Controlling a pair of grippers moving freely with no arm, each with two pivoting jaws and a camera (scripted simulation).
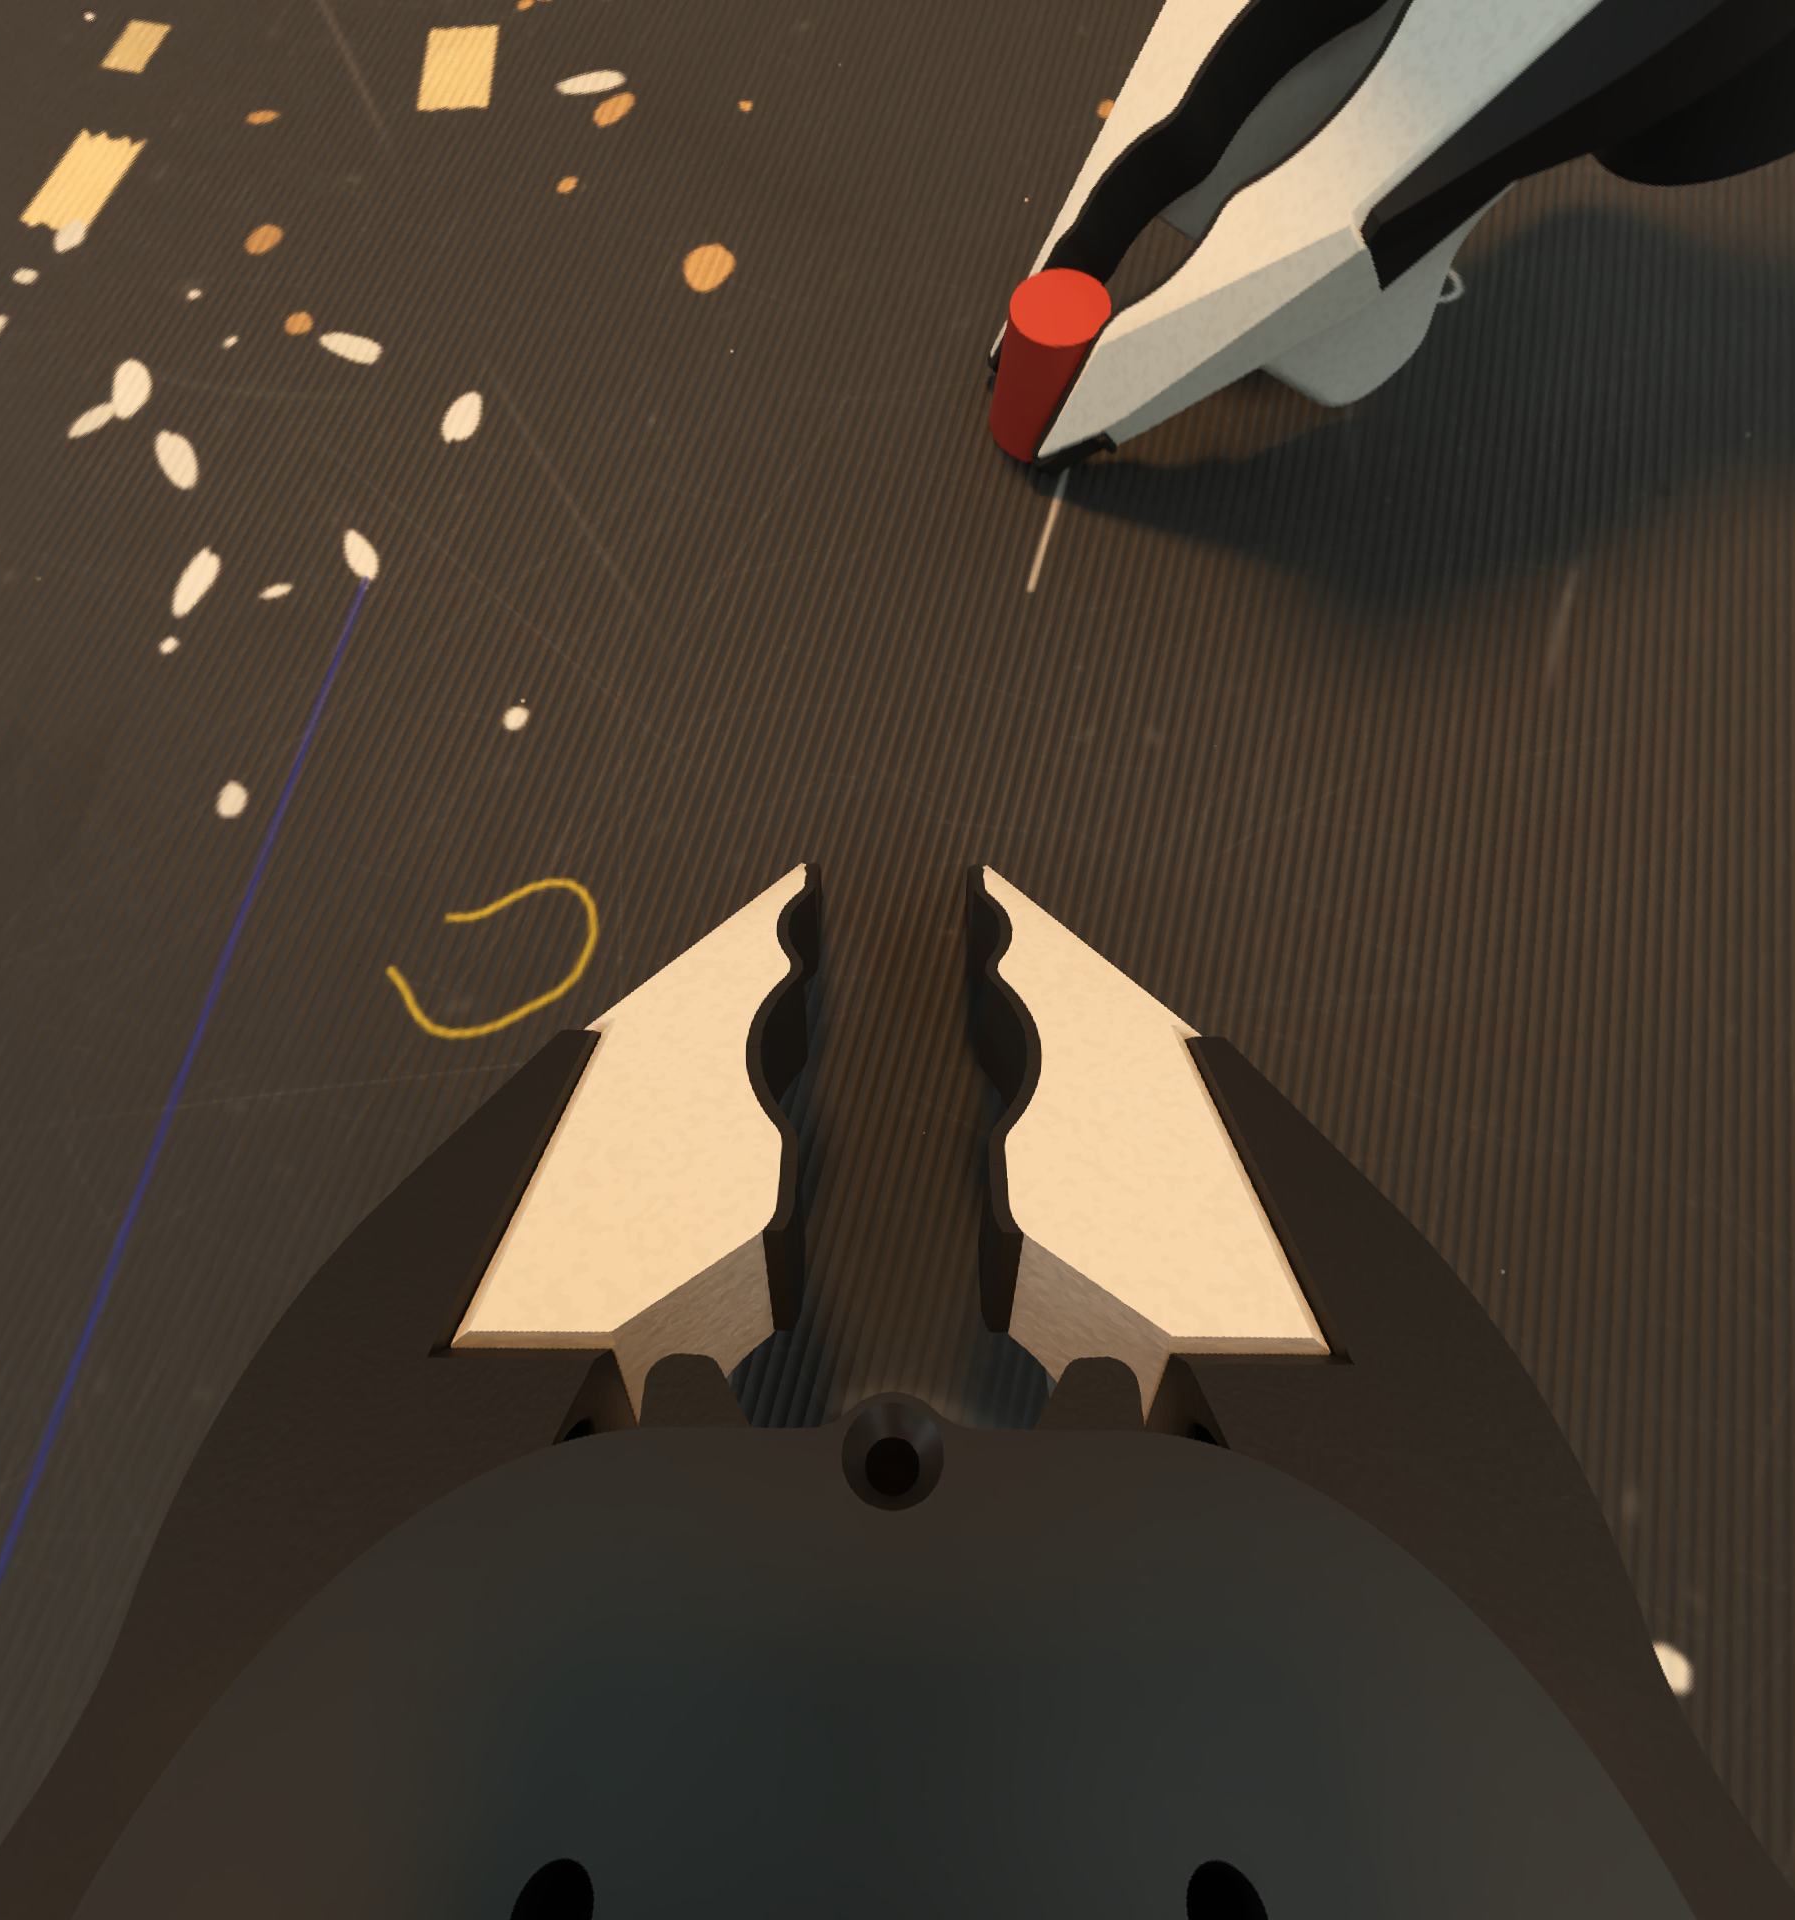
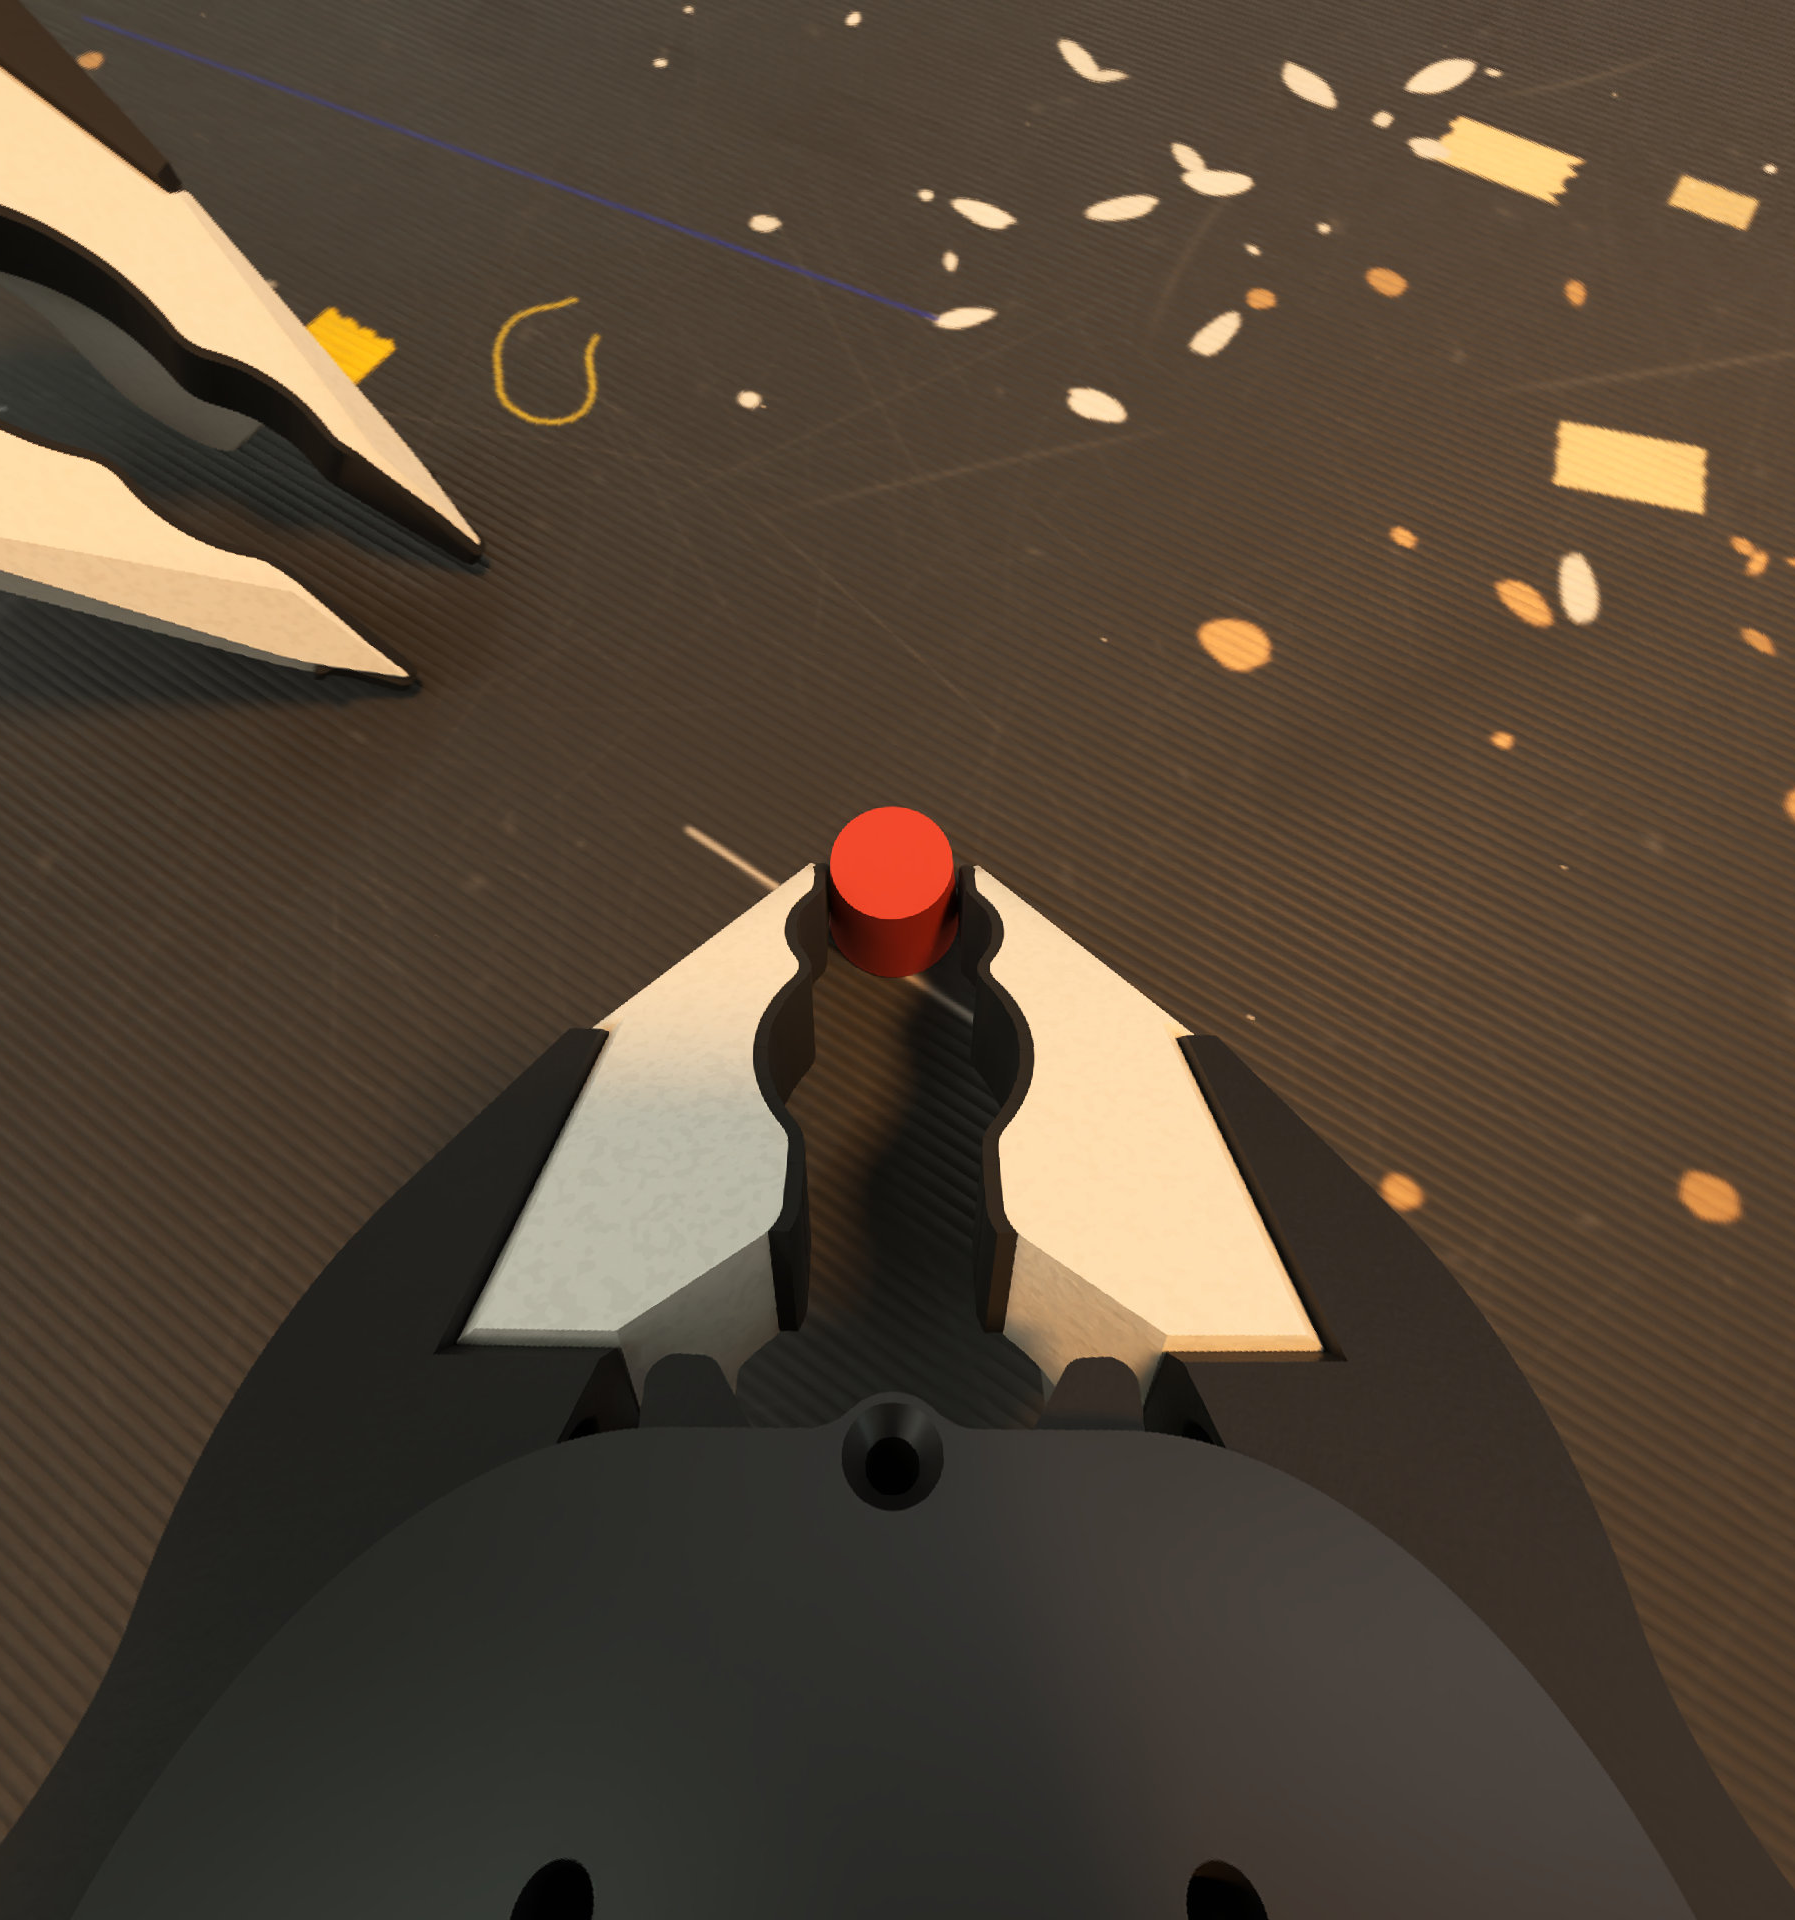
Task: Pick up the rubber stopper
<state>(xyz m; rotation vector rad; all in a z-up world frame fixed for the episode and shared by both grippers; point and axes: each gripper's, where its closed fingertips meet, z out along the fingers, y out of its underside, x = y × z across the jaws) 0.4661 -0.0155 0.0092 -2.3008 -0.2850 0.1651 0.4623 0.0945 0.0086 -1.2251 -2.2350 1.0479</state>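
Stopper: the red stopper [image 2: 891, 888] stands upright on the mat, caught between the tips of my right claw [image 2: 893, 878].
Right claw: clamped on the stopper at its sides, just below the flat top; whether the base has left the mat I cannot tell.
Left claw: my left claw [image 1: 893, 883] hangs well short of the stopper, fingers apart, nothing between them.
Handling: I judge it light and slightly yielding, a short cylinder whose rubber should bite against the pads. The curved wall could roll if the tips sit off-centre, so the hold belongs square across the middle, as it looks now.
Surface: a dark ribbed mat [image 1: 1288, 935], flecked with pale and orange spots [image 2: 1234, 644] beyond the stopper.
Clutter: a yellow loop [image 1: 519, 961] lies nearer my left claw than the stopper; a thin blue line [image 1: 197, 1039] runs farther out; tan tape scraps [image 2: 1631, 468] sit well past the stopper.
Room: nothing beyond the mat shows.
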